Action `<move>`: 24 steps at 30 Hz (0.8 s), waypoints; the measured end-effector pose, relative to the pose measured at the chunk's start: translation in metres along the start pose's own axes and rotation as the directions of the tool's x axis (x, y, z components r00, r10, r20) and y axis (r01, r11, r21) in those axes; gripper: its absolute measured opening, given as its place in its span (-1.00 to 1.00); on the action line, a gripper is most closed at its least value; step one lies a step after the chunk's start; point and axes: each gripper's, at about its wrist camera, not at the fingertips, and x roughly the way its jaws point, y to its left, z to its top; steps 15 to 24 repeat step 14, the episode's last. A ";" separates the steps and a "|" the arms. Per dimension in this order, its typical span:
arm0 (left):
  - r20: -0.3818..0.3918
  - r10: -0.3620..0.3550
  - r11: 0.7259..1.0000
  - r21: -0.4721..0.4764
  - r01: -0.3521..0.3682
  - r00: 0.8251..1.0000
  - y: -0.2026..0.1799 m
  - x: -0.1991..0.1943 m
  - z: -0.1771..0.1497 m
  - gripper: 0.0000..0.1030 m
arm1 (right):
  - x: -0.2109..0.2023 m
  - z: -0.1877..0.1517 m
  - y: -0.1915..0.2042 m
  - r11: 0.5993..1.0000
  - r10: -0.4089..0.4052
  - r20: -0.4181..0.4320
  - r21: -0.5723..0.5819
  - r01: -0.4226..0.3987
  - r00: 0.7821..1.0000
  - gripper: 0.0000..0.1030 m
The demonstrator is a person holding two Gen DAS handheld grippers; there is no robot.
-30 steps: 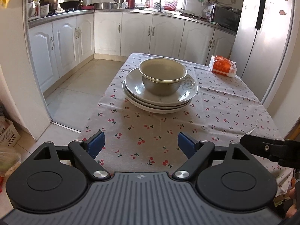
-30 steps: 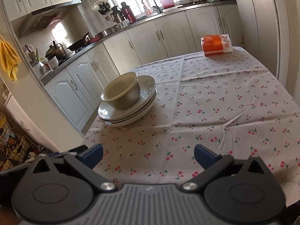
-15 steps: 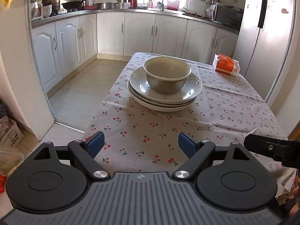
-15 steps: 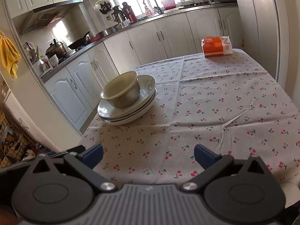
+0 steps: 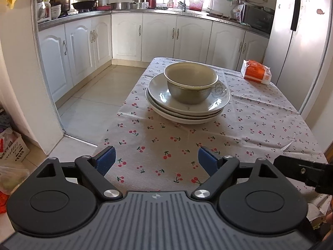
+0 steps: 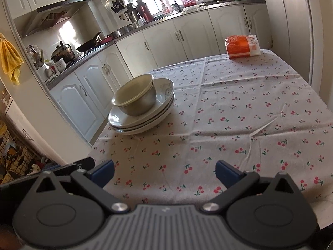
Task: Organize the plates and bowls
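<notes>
A stack of pale plates sits on the cherry-print tablecloth near the table's left edge. On top rest nested bowls, a cream one inside a metal one. My left gripper hangs open over the table's near edge, well short of the stack, with nothing between its blue pads. Wide open too, my right gripper holds nothing; the stack lies ahead of it to the left.
An orange packet lies at the table's far right corner. White cabinets and a cluttered counter run behind. A fridge stands close on the right. Open tiled floor is left of the table, with baskets and bags.
Both grippers have drawn back and risen slightly from the table, so the stack looks a little farther off. Both stayed open. Plates and bowls have not moved.
</notes>
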 end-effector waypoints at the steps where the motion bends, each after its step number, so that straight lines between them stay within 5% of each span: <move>1: -0.001 0.001 1.000 -0.001 -0.001 1.000 0.000 0.001 0.000 1.00 | 0.000 -0.001 0.000 1.000 0.000 -0.001 0.001 0.000 1.000 0.99; 24: -0.013 -0.080 0.997 0.015 0.080 0.997 -0.018 0.018 0.006 1.00 | 0.009 0.005 -0.032 0.996 -0.025 0.003 0.083 0.025 1.000 0.99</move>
